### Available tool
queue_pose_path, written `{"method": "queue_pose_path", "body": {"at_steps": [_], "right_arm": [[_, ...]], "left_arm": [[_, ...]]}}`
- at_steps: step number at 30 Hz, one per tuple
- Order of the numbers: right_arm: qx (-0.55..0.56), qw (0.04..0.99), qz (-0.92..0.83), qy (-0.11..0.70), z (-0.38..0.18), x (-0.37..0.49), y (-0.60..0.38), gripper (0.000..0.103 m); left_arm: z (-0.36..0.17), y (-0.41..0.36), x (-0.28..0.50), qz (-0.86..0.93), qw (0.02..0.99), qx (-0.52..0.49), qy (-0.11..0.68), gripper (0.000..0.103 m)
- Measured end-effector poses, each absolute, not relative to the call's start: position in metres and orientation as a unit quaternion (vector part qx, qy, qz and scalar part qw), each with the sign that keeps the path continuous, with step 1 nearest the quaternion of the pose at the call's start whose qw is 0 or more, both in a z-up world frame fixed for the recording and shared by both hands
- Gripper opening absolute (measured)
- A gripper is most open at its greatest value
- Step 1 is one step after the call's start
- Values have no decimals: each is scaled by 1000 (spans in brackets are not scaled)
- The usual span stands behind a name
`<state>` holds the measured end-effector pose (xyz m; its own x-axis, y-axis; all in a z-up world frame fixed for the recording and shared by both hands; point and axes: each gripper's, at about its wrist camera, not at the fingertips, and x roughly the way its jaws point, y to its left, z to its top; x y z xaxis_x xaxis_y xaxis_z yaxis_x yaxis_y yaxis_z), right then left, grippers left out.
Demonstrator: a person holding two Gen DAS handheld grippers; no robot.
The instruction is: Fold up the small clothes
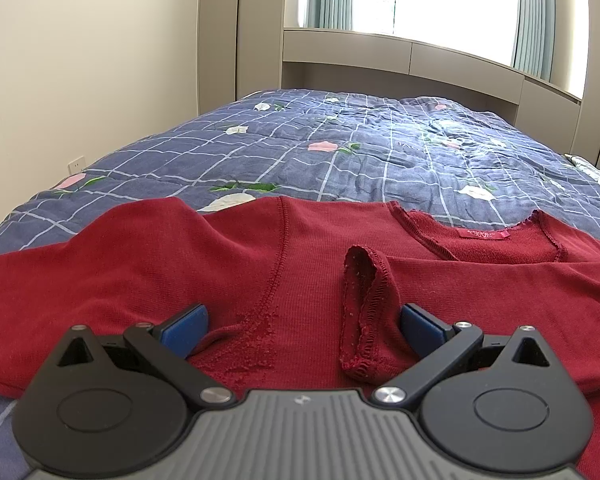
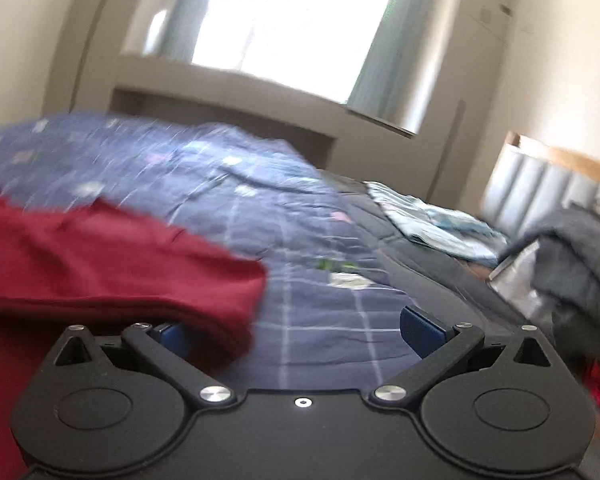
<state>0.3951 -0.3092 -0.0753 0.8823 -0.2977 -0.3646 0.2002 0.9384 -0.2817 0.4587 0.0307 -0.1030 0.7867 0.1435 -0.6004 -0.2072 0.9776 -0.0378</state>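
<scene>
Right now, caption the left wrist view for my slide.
Open left gripper over red top spread on quilt, one sleeve folded across.

The left gripper (image 1: 304,322) sits low and level, pointing forward, its jaws spread wide. Its two blue pads (image 1: 186,326) stand well apart, one at the near left and one at the near right, with nothing clamped between them. The black linkage arms angle outward from the grey ribbed body at the near edge. The right gripper (image 2: 296,330) is likewise spread wide, its blue fingertips (image 2: 422,330) far apart and gripping nothing. Its view is tilted and blurred, so its exact pose is hard to read. Its left pad is partly hidden; the right one shows clearly.
</scene>
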Motion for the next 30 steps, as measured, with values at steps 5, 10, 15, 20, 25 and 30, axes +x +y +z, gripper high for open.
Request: {"method": "queue_pose_path", "body": {"at_steps": [5,10,15,20,25,30], "right_arm": [[-96,965,-160,181,-75,384,-321,102],[-112,957,-189,191,-77,380,-318,102],[-86,953,-176,230,-78,385,-330,102],[-77,949,-123,281,-72,383,-339,102],[-71,963,-81,249,-53,359,-334,102],[-66,967,-80,232,-51,374,-324,102]], "left_arm": [[-103,31,458,93,944,-51,313,103],[-103,31,458,93,944,-51,313,103],[-103,31,458,93,944,-51,312,103],[-103,31,458,93,944,-52,312,103],[-103,31,458,93,944,-51,312,103],[-103,31,458,93,944,-52,312,103]]}}
